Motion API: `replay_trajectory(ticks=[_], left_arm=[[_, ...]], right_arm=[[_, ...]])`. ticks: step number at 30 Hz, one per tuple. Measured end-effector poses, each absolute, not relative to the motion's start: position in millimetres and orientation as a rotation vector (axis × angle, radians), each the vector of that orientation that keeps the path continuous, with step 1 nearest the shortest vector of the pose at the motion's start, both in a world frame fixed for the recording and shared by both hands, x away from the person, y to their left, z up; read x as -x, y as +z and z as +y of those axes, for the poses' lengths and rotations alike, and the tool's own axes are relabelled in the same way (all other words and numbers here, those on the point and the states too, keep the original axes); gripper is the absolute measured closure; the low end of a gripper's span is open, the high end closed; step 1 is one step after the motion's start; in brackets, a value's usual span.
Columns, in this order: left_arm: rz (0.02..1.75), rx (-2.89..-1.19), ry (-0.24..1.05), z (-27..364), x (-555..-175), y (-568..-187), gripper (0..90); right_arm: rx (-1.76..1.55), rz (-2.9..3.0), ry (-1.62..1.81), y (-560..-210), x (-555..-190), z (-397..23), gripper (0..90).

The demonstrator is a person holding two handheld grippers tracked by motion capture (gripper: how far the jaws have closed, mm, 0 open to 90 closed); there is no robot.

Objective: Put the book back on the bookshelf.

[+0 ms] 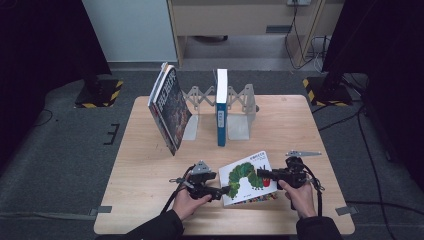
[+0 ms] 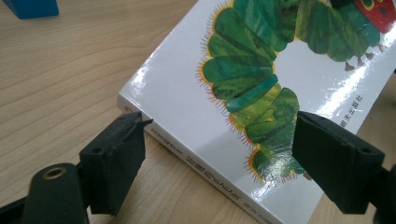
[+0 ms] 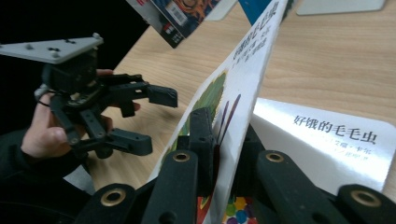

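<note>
Book (image 1: 248,176) flat on near table (image 1: 150,165), cover lifted by right gripper (image 1: 262,174), clamped on it.
Left gripper (image 1: 226,190) open, jaws astride near-left spine corner; spine runs near-right.

Lab: hazard-taped rig feet (image 1: 98,95), cables (image 1: 305,47)
</note>
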State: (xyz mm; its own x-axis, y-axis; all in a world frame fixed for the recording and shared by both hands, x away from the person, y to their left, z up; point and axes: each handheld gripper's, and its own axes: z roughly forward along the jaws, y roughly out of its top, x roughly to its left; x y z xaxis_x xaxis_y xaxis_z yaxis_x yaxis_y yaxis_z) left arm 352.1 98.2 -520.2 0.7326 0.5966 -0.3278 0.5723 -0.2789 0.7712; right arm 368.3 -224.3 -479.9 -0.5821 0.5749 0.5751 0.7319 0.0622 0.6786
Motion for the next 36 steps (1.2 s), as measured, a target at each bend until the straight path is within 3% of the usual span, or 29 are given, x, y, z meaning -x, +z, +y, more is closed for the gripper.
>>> replay_trajectory(ticks=[10,16,22,36], left_arm=[[0.898,-1.978,0.007,92.0,-354.9,-530.1,13.6],[0.896,-1.922,-0.124,88.1,-363.6,-540.3,5.7],[0.897,-1.932,-0.106,86.9,-363.4,-539.9,6.9],[0.898,-1.935,-0.100,86.6,-363.1,-539.8,7.2]], right_arm=[[1.271,-2.177,-1.648,-471.6,-363.7,-223.5,84.5],[1.276,-2.188,-1.647,-471.4,-363.7,-224.6,84.7],[1.320,-2.209,-1.604,-475.2,-365.4,-226.6,83.4],[1.491,-2.431,-1.366,-497.1,-368.6,-213.5,54.8]])
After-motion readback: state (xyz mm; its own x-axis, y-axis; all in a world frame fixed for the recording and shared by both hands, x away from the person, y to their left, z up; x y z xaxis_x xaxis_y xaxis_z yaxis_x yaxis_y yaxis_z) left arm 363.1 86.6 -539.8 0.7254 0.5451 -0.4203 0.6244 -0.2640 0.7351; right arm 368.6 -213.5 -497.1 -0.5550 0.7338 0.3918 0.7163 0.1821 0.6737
